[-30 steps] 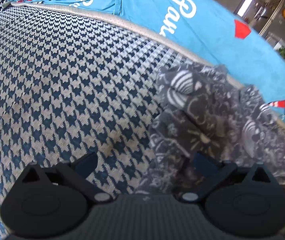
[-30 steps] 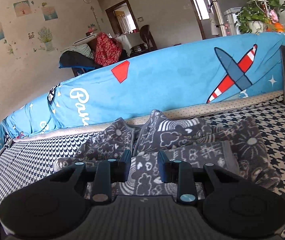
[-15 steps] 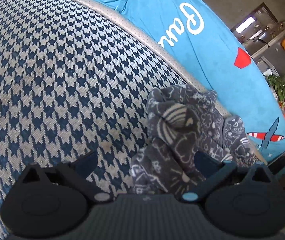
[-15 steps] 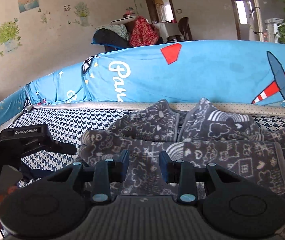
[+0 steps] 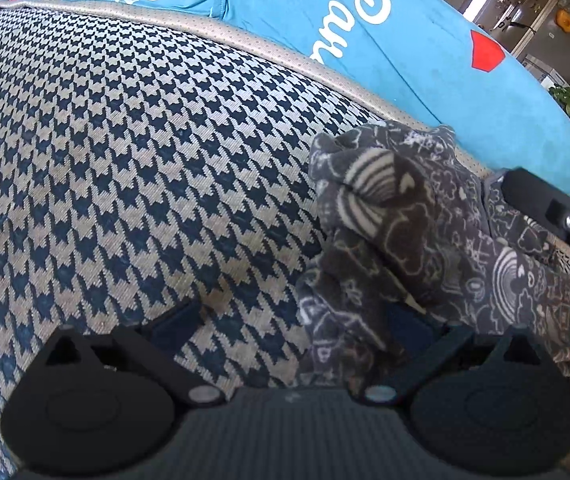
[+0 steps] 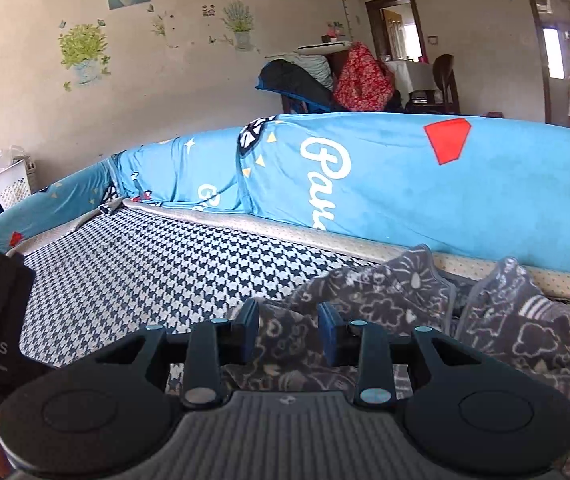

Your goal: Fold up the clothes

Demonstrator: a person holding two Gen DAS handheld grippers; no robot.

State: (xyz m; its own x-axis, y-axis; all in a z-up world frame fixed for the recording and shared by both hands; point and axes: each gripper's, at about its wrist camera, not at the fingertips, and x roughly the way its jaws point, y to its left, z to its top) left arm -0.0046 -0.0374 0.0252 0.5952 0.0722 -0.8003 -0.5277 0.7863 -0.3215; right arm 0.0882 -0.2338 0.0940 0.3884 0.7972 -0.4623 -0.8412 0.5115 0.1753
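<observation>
A grey doodle-print garment (image 5: 401,240) lies bunched on the houndstooth sofa seat (image 5: 125,152) against the blue backrest cover (image 6: 385,184), its edge between the wide-open left tongs (image 5: 291,326), while the right tongs (image 6: 289,336) stand partly open with fabric between, untouched by their pads.

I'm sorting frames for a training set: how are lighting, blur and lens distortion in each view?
Left wrist view: even daylight, strong fisheye bend in the houndstooth cover, grey patterned garment slightly soft. Right wrist view: sharp indoors, bright door blown out, dark vignette in the corners, blue backrest curved.
</observation>
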